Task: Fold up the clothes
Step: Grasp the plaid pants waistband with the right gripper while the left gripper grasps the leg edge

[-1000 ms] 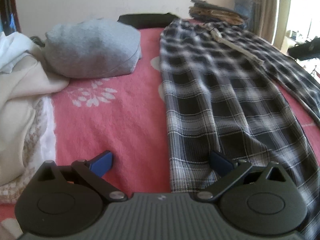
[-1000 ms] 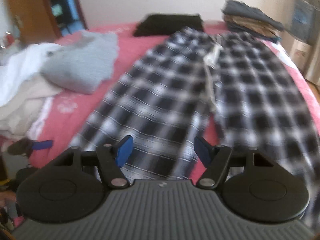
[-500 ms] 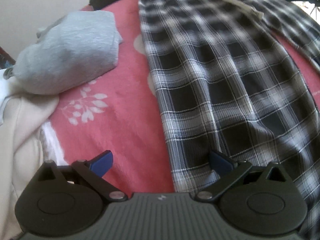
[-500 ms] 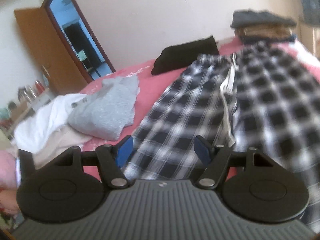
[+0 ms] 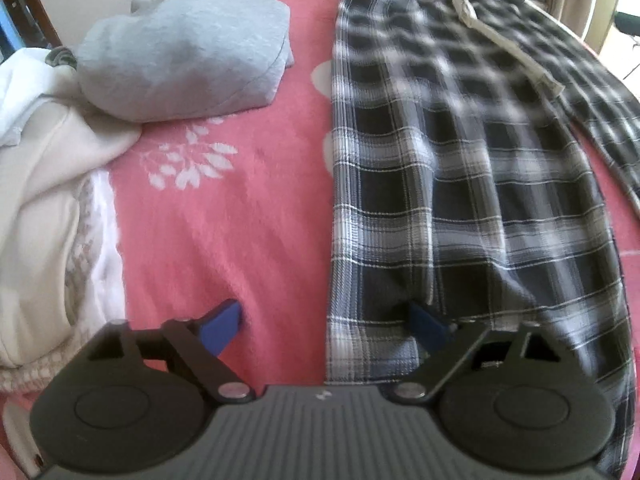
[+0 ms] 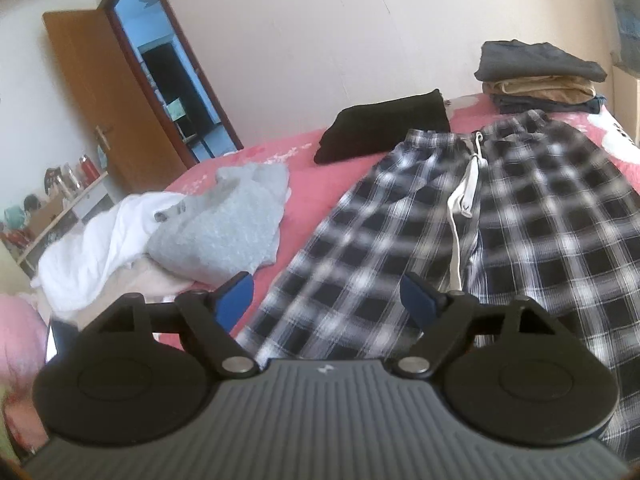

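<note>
Spreading wide over the pink bed (image 5: 240, 216), the left gripper (image 5: 326, 326) has tilted back up, straddling the near hem of the plaid trousers (image 5: 460, 200); bare bed lies leftward. The right gripper (image 6: 328, 300), released too, now hovers higher above them.
</note>
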### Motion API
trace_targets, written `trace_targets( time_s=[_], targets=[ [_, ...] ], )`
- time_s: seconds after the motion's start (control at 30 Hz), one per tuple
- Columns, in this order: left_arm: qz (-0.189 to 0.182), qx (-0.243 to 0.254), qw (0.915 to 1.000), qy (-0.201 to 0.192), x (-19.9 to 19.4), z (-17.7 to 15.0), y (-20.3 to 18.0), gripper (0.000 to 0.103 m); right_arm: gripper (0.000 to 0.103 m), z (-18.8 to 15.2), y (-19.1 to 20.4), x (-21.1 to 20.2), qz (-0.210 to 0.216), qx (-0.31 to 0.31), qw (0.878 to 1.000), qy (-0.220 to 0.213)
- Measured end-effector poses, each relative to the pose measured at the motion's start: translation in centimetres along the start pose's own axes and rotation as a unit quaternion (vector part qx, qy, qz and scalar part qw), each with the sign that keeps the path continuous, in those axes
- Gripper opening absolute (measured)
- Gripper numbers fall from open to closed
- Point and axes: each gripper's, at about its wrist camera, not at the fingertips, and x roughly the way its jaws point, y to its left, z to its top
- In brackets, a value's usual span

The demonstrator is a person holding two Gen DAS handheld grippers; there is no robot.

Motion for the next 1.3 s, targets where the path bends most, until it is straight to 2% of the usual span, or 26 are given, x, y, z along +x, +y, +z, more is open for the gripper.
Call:
trace_targets(
  time_s=[0.1, 0.17, 0.2, 0.3, 0.4, 0.5, 0.57, 0.7, 0.9, 1.03, 1.17, 1.3],
  targets=[
    [-0.004, 0.013, 0.9996, -0.023, -0.5, -0.2, -0.2, 0.075, 0.081, 2.1, -0.2, 1.5, -0.001, 0.016, 1.000, 0.020],
    [-0.009, 0.011, 0.9991, -0.039, -0.8, -0.3, -0.3, 0.062, 0.081, 3.8, -0.2, 3.0, -0.002, 0.023, 0.999, 0.037],
    [-0.013, 0.009, 0.9987, -0.048, -0.9, -0.3, -0.3, 0.060, 0.081, 4.8, -0.1, 4.1, 0.000, 0.027, 0.998, 0.050],
    [-0.033, -0.020, 0.9969, -0.069, -0.7, 0.2, 0.4, 0.060, 0.081, 7.2, -0.2, 8.0, -0.012, 0.029, 0.996, 0.081],
    [-0.062, -0.066, 0.9914, -0.094, -0.7, 1.0, 1.8, 0.061, 0.081, 9.6, -0.3, 12.2, -0.029, 0.028, 0.993, 0.110],
    [-0.089, -0.103, 0.9855, -0.101, 0.2, 2.3, 2.9, 0.061, 0.081, 11.9, -0.4, 16.4, -0.046, 0.027, 0.989, 0.139],
    [-0.103, -0.111, 0.9837, -0.097, 1.1, 3.2, 3.0, 0.059, 0.080, 13.3, -0.4, 19.3, -0.060, 0.025, 0.986, 0.155],
    [-0.111, -0.103, 0.9831, -0.102, 2.3, 4.6, 2.5, 0.055, 0.079, 14.2, -1.0, 24.3, -0.097, 0.016, 0.983, 0.155],
    [-0.114, -0.080, 0.9851, -0.101, 2.8, 5.2, 1.0, 0.041, 0.078, 14.8, -2.6, 30.0, -0.137, 0.020, 0.977, 0.159],
    [-0.104, -0.083, 0.9864, -0.096, 2.9, 5.6, 0.5, 0.011, 0.077, 15.3, -3.6, 33.8, -0.164, 0.023, 0.973, 0.161],
    [-0.112, -0.095, 0.9844, -0.097, 2.8, 6.0, 0.1, 0.004, 0.072, 15.4, -4.6, 36.0, -0.176, 0.024, 0.971, 0.158],
    [-0.144, -0.105, 0.9781, -0.108, 2.2, 6.1, -0.7, 0.003, 0.051, 15.0, -5.8, 35.0, -0.160, 0.020, 0.976, 0.144]
  ],
)
